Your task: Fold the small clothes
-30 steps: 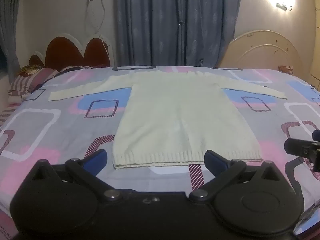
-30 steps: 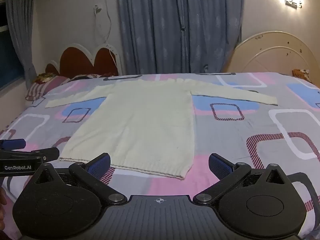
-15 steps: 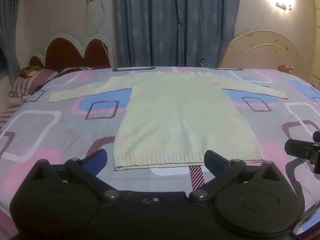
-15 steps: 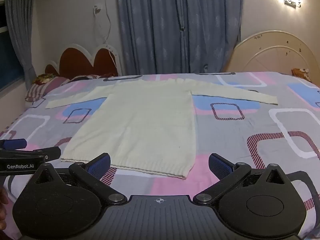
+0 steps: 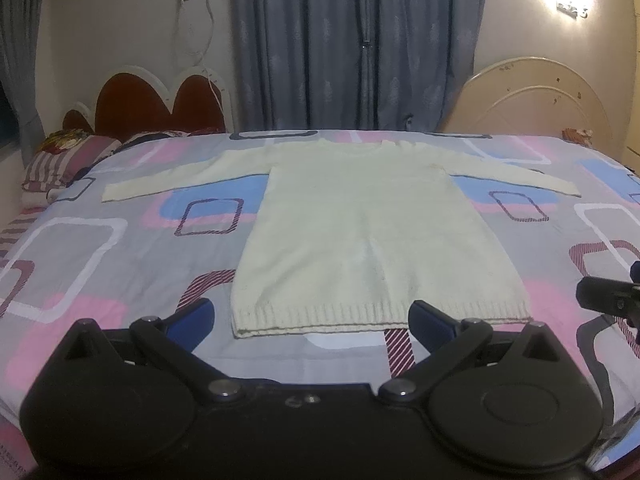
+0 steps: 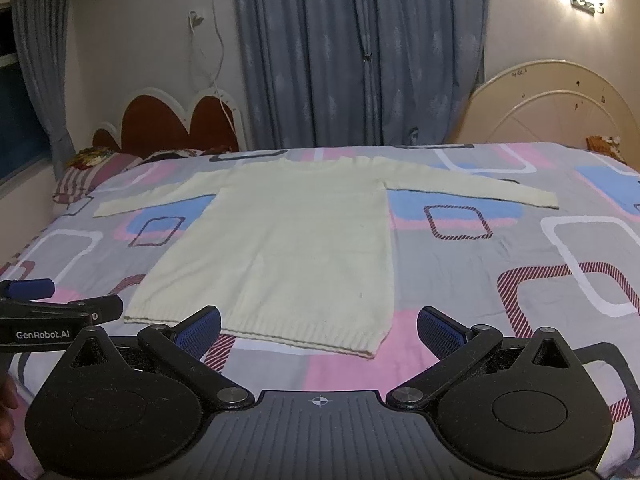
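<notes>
Cream knit, the sweater [image 5: 360, 232] lies flat on the bed [image 5: 100, 272], hem [image 5: 360, 316] toward us and neckline at the far side, so its long axis runs straight away from us. Both sleeves are spread out sideways, the left sleeve [image 5: 180, 178] toward the pillows [image 5: 68, 156] and the right sleeve [image 5: 516, 176] toward the other edge.

From our left gripper [image 5: 310, 320] the hem sits just ahead, spanning the gap and running past the right fingertip; the left corner of the hem falls just inside the left one. From our right gripper [image 6: 318, 330] the right corner of the hem lies ahead between the fingers, with the body stretching off to our left. So each gripper faces its own hem corner, and neither touches cloth yet.

Both pairs of fingers are spread wide and hold nothing. The other gripper shows at the edge of each view, so we judge the two are side by side along the near edge of the bed. We think a sleeve is farther off than the hem for either one, and the first grasp turns on that.
</notes>
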{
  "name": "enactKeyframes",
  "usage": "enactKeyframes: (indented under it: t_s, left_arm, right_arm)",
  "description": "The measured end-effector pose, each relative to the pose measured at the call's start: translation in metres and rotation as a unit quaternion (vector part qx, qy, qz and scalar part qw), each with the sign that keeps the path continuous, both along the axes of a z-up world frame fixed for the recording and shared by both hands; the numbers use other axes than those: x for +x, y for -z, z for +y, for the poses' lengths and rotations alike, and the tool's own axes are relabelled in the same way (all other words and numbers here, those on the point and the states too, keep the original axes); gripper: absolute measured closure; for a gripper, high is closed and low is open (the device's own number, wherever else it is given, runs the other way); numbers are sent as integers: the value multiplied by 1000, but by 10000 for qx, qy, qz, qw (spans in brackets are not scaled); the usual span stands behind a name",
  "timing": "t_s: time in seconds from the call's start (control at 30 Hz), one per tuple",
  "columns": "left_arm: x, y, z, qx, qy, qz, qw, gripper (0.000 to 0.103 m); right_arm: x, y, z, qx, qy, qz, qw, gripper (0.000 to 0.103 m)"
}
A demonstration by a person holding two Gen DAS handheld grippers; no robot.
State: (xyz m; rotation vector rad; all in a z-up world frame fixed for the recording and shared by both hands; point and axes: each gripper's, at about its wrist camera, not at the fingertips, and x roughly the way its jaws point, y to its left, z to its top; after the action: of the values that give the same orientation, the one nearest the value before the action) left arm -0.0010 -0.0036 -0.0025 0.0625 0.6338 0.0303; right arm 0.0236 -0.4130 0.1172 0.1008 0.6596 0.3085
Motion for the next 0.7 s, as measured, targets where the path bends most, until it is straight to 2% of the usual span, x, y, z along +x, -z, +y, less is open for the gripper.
enactKeyframes:
  t_s: [0.7]
  left_arm:
    - [0,0,-3,40,-30,-35,10000,0]
  right_arm:
    - [5,-2,-1,202,55,66,9998,0]
